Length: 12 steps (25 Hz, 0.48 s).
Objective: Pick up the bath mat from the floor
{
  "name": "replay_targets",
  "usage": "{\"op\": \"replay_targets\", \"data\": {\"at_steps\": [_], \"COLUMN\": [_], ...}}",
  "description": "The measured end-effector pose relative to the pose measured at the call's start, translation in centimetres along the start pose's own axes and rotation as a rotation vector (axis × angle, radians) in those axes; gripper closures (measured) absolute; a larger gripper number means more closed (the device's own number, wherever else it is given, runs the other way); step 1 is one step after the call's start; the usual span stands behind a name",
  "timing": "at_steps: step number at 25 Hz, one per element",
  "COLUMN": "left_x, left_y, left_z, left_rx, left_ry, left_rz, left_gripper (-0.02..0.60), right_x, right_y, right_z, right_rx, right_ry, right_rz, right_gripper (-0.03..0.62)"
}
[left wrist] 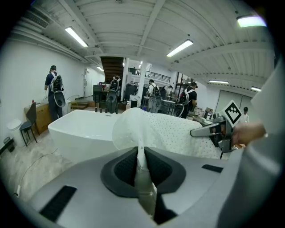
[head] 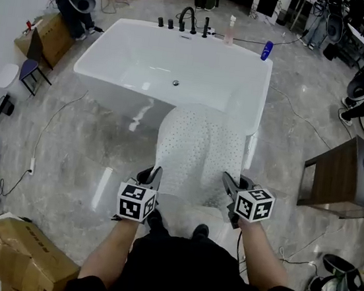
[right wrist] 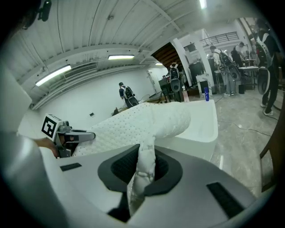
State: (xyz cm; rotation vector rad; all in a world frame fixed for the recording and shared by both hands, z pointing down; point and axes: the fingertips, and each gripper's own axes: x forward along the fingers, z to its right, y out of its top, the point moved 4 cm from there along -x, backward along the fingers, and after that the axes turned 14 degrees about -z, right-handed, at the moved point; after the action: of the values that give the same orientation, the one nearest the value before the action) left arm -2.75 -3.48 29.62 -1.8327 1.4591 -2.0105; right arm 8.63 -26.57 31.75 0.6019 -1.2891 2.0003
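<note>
White bath mat (head: 199, 144), dotted all over with small holes, held up and humped in the middle. Near corners pinched, one in the left tool (head: 155, 173), one in the right tool (head: 229, 180); far end near the bathtub (head: 134, 55) rim.

Bath mat (left wrist: 169, 133) pinched in tool (left wrist: 141, 171)

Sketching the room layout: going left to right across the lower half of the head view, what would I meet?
Cardboard box, left gripper, bath mat, right gripper, wooden cabinet.
</note>
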Motion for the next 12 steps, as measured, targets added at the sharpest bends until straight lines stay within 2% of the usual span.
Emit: {"op": "replay_targets", "data": {"at_steps": [6,12], "left_x": [-2.4,-4.8], "left_y": [2.5,3.2], "left_z": [-4.1,-10.9], "left_rx": [0.056,0.003], "left_ry": [-0.013,-0.042], "left_rz": [0.06,0.111], "left_gripper": [0.545,0.545], "right_x": [2.1,4.2], "right_y": [2.8,6.6], "right_z": [-4.0,-8.6], "right_rx": [0.051,0.018], "right_ry": [-0.024,-0.059], "right_rz": [0.055,0.098], "right_gripper": [0.553,0.553]}}
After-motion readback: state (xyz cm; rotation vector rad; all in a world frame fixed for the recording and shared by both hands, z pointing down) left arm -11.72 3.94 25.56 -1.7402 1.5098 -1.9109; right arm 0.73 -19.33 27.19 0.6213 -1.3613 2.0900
